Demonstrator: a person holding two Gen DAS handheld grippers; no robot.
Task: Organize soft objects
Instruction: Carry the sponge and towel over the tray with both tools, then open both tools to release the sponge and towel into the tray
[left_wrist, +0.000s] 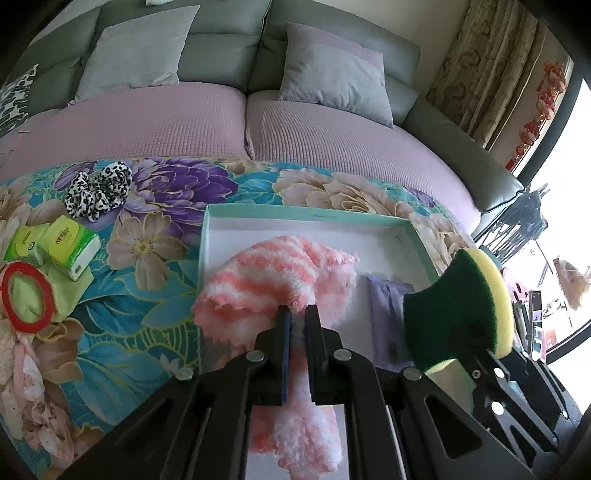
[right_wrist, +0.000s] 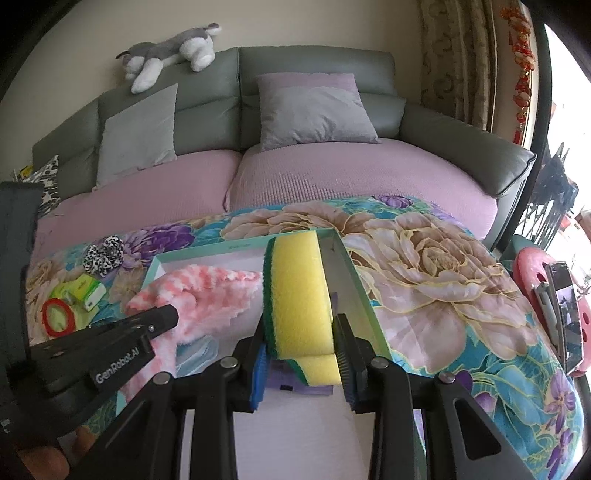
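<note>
Left gripper: the left gripper (left_wrist: 297, 314) had its jaws clamped on a pink-and-white fuzzy cloth (left_wrist: 273, 280), which bunched ahead of the fingertips and hung down between the two fingers toward the camera.

Right gripper: the right gripper (right_wrist: 301, 332) was squeezing a yellow sponge with a green scouring face (right_wrist: 297, 291); the sponge stood on edge between the jaws, green side against the left finger, and stuck out well past the tips.

Sponge from the other side: from the left gripper's side the same sponge (left_wrist: 461, 310) hung just to its right, lifted above the box.

Box: a shallow mint-rimmed box with a white floor (left_wrist: 306, 216) lay directly ahead of and below both grippers; the fuzzy cloth spilled over its near left part.

Purple item: a flat pale-purple piece (left_wrist: 389, 321) lay on the box floor, between the two grippers and below the sponge.

Cover: a floral blanket (right_wrist: 424, 266) spread under the box.

Left of the left gripper: a leopard-print scrunchie (left_wrist: 98, 188), two green tissue packs (left_wrist: 55, 245) and a red ring (left_wrist: 27, 297) lay on the blanket, well apart from the box.

Beyond: a grey sofa with lilac seat covers (right_wrist: 332, 173) stood past the blanket, a plush husky (right_wrist: 170, 51) lying on its backrest.
</note>
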